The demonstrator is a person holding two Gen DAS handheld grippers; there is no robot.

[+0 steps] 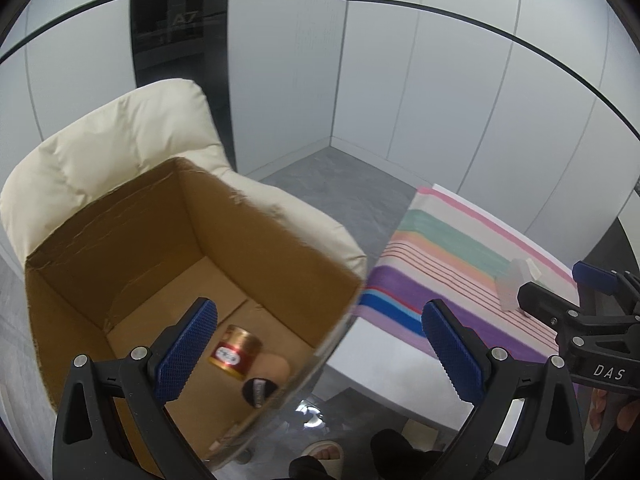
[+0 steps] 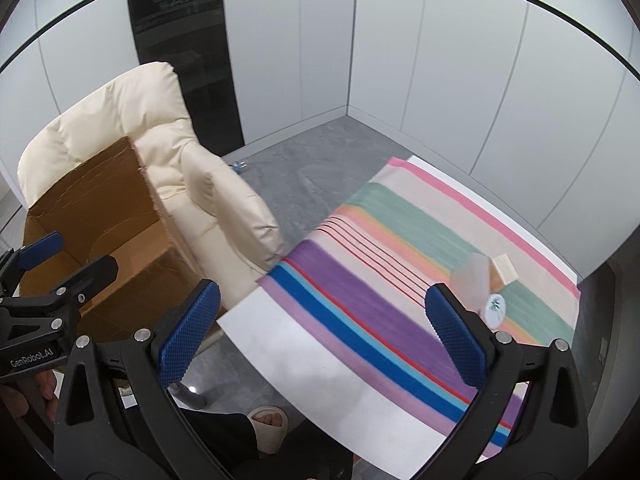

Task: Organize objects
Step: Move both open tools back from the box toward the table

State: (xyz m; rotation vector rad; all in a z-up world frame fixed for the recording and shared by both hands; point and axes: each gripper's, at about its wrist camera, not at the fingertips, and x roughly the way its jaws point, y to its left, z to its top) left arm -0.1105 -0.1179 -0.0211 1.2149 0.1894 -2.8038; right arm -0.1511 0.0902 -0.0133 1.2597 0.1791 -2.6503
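Note:
My left gripper (image 1: 320,352) is open and empty, held above the near right rim of an open cardboard box (image 1: 100,240) that sits on a cream armchair (image 1: 120,136). In the box lie a gold and red can (image 1: 236,352), a tan rounded object (image 1: 274,368) and a small black item (image 1: 259,392). My right gripper (image 2: 324,340) is open and empty above the striped cloth (image 2: 400,248) on the table. On the cloth's far right lie a translucent white bottle (image 2: 476,280) with a round white cap (image 2: 495,307) and a small beige box (image 2: 505,269).
The white table edge (image 2: 304,352) shows below the cloth. Grey floor (image 2: 304,176) lies between armchair and table, with white wall panels behind. The person's slippered foot (image 2: 270,424) is below. The box (image 2: 92,216) and armchair (image 2: 168,152) also show in the right wrist view.

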